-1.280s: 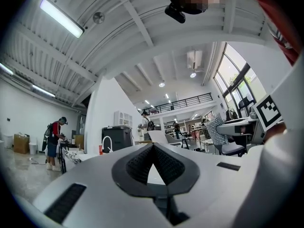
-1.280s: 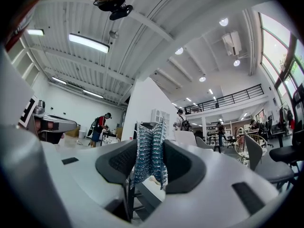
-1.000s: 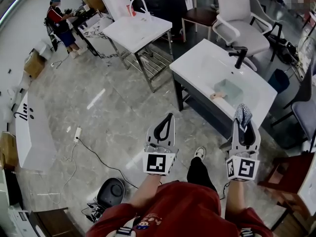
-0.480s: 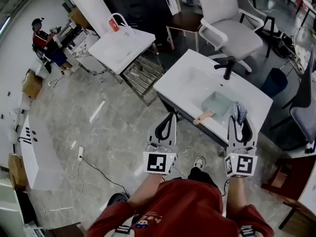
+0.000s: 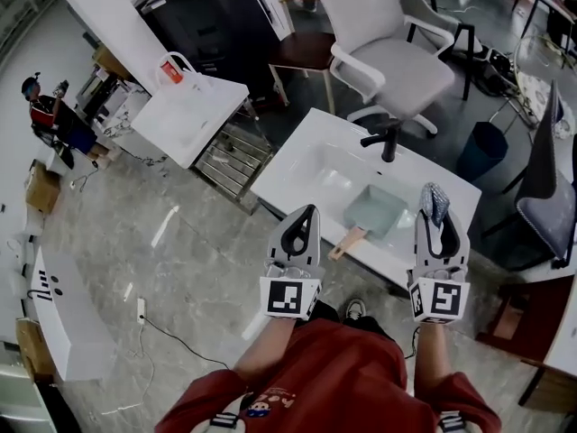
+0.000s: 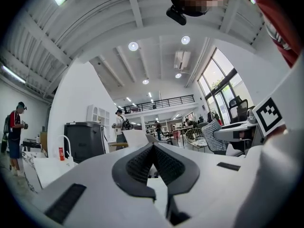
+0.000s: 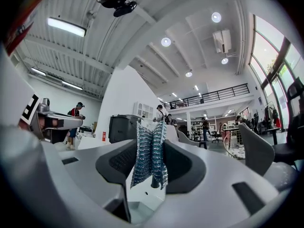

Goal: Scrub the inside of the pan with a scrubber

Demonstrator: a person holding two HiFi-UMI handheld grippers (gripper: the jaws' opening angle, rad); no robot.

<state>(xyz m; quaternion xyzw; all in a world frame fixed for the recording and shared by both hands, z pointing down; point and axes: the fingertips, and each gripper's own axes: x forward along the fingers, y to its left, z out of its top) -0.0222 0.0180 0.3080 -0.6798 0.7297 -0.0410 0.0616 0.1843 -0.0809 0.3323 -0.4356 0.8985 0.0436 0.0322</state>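
Note:
A pale green square pan (image 5: 379, 211) with a wooden handle (image 5: 347, 241) lies in the basin of a white sink counter (image 5: 297, 171), below a black faucet (image 5: 388, 140). My left gripper (image 5: 308, 210) is shut with nothing in it and hangs over the counter's front edge, just left of the handle. In the left gripper view the left gripper (image 6: 153, 145) shows its jaws meeting at the tips. My right gripper (image 5: 436, 215) is shut on a silvery blue mesh scrubber (image 5: 435, 198), held to the right of the pan. In the right gripper view the scrubber (image 7: 148, 151) sticks up between the pads.
A white office chair (image 5: 388, 52) stands behind the sink. A second white sink unit (image 5: 194, 106) is at the left, a dark bin (image 5: 482, 147) and a grey chair (image 5: 550, 197) at the right. A person (image 5: 45, 115) stands far left. A cable (image 5: 171, 336) crosses the floor.
The sink counter and pan have come closer beneath me. Both grippers, earlier over the floor short of it, now hang at its front edge. The right one still holds the scrubber.

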